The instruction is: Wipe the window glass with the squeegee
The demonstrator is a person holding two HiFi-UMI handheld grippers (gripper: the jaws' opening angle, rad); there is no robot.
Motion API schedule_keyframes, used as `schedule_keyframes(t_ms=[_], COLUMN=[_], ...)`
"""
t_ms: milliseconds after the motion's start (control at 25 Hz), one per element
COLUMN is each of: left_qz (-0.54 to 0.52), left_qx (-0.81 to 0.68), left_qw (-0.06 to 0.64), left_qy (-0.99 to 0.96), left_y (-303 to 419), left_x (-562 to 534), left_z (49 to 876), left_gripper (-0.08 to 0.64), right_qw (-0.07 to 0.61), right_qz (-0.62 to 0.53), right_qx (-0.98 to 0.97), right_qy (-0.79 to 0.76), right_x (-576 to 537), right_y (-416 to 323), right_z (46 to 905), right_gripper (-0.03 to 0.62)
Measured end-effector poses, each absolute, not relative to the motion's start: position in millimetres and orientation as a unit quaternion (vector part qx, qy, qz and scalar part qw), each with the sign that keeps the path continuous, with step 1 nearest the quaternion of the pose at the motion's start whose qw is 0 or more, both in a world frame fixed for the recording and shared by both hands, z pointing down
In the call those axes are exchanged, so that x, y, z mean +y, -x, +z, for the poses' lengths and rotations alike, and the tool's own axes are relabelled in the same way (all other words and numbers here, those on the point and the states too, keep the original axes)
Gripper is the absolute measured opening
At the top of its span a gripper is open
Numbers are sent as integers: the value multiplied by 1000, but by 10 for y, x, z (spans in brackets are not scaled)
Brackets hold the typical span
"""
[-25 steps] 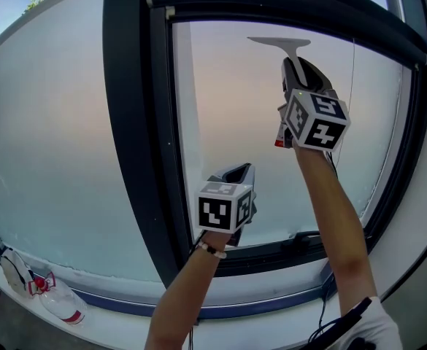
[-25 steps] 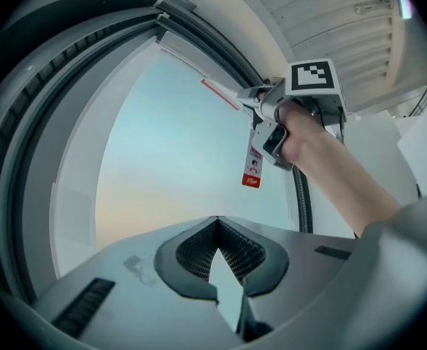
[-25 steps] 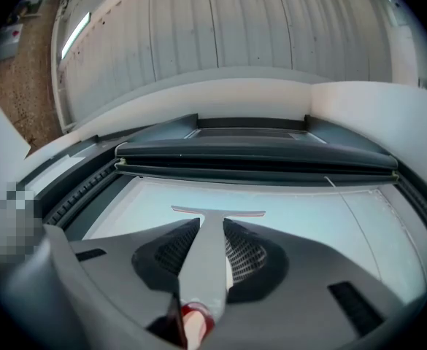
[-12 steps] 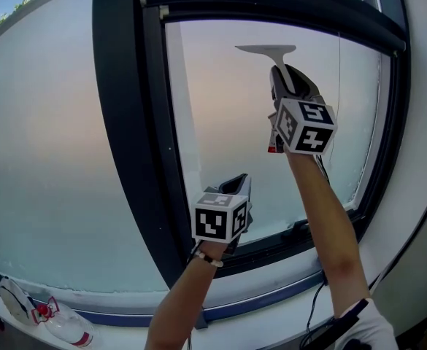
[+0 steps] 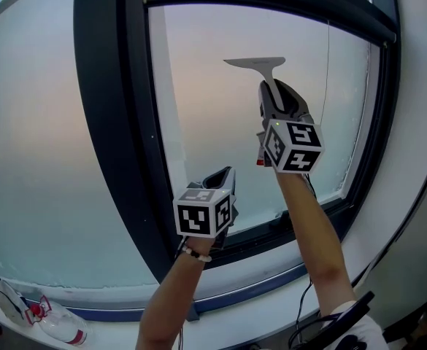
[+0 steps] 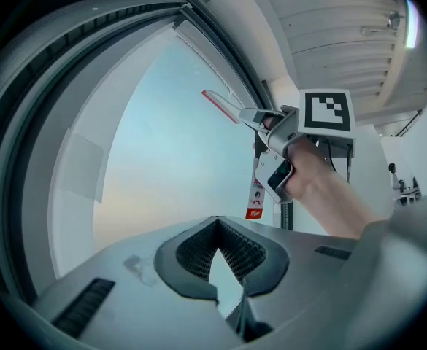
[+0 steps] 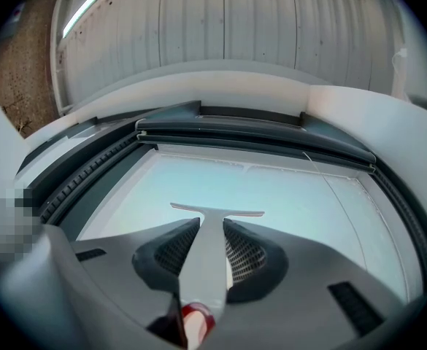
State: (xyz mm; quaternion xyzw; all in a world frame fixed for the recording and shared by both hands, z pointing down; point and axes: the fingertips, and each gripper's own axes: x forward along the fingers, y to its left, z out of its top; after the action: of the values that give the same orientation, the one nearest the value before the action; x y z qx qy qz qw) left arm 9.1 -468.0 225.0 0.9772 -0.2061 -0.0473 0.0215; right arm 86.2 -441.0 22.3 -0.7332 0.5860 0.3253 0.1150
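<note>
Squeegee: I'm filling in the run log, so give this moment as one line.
right gripper: shut on squeegee | blade: high at window glass, contact unclear | left gripper: shut, empty, lower

Soft, even daylight comes through the hazy window glass (image 5: 220,137), peachy in the middle and pale blue lower down. No harsh glare. The dark frame (image 5: 104,122) goes nearly black against it. Heavy fisheye bending everywhere, and both gripper views have black corners.

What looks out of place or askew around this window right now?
Little stands out. The squeegee sits roughly level against the glass, held in the right claw. Only a plastic bottle lies on its side on the sill, lower left.
</note>
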Motion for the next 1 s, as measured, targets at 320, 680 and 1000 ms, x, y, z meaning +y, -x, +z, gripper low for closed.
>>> schedule_keyframes(t_ms=[320, 680, 1000], left_qz=[-49, -39, -26], left_qx=[-210, -210, -216], left_qw=[34, 58, 83], left_qy=[-976, -975, -972], left_y=[-26, -27, -19], left_x=[-4677, -4629, -4622], left_z=[2422, 2724, 3044], left_gripper=[0, 0, 0], right_qw=[111, 94, 80], right_qz=[306, 282, 266], right_qx=[593, 600, 601], right_qy=[737, 743, 749], right_x=[-4368, -4337, -4300], right_y=[-907, -949, -980], right_z=[662, 1170, 1703], right_gripper=[87, 87, 87])
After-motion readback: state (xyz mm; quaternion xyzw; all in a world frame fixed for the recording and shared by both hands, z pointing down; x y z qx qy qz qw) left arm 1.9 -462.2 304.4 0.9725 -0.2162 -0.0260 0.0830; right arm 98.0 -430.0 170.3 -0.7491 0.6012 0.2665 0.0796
